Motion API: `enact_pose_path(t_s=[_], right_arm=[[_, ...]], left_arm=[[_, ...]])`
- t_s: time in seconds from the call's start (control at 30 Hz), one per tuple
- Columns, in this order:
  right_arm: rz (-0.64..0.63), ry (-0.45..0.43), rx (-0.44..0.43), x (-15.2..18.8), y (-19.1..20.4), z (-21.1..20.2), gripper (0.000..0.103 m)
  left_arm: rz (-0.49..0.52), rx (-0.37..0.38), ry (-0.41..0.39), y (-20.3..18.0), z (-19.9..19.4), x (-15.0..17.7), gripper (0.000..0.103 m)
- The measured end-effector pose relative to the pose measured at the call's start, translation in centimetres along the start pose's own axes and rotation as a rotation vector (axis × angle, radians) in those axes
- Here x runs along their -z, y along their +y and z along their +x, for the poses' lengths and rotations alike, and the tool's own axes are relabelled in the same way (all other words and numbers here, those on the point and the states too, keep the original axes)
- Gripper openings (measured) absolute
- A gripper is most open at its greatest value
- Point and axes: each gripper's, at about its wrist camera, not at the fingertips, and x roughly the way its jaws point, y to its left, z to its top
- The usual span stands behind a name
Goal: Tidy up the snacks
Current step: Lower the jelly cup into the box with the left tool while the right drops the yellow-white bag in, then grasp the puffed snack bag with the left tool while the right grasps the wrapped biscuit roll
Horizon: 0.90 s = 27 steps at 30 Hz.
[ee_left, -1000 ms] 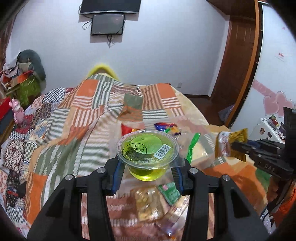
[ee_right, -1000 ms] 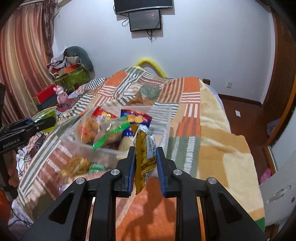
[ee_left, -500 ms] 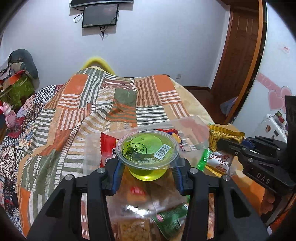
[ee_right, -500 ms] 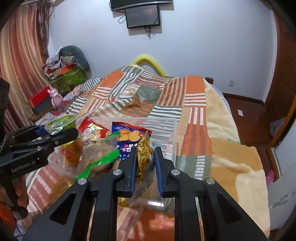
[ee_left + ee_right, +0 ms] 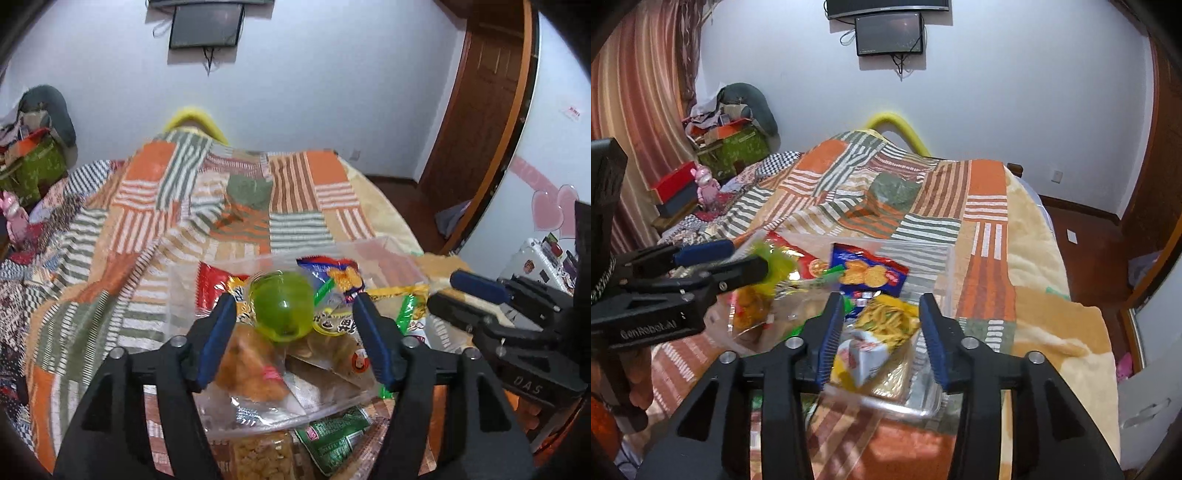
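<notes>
Green jelly cup (image 5: 775,264): motion-blurred in the right wrist view, outline unclear.
Yellow snack bag (image 5: 886,325): blurred, print unreadable.
Clear container (image 5: 388,254): near wall hidden behind packets.
Wall screen (image 5: 205,24): top cut by frame edge.

Patchwork quilt (image 5: 155,236), wall screen (image 5: 889,34)

"GenRobot.AI" on left tool (image 5: 746,260)

Bed (image 5: 1027,258) under my claws has a patchwork quilt (image 5: 236,206) in orange, green and brown stripes. Sitting right on it is a clear plastic bin (image 5: 943,280) full of snack packets, plus a green packet (image 5: 332,439) loose beside it.
</notes>
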Motion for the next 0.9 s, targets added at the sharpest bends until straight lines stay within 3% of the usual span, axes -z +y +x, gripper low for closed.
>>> enact_pose_path(t_s=[0.2, 0.4, 0.57, 0.9], right_arm=[[0.005, -0.02, -0.018, 0.6, 0.9, -2.1, 0.053], [-0.016, -0.015, -0.022, 1.9, 2.4, -3.2, 0.066], [-0.011, 0.023, -0.05, 3.6, 3.7, -3.1, 0.074], [0.016, 0.137, -0.087, 7.3, 4.9, -1.5, 0.074]], left_arm=[[0.024, -0.016, -0.036, -0.1, -3.6, 0.2, 0.075], [0.028, -0.041, -0.025, 0.8, -6.0, 2.4, 0.084], [0.038, -0.072, 0.031, 1.7, -6.3, 5.5, 0.085], [0.062, -0.074, 0.192, 2.2, -3.4, 11.6, 0.085]])
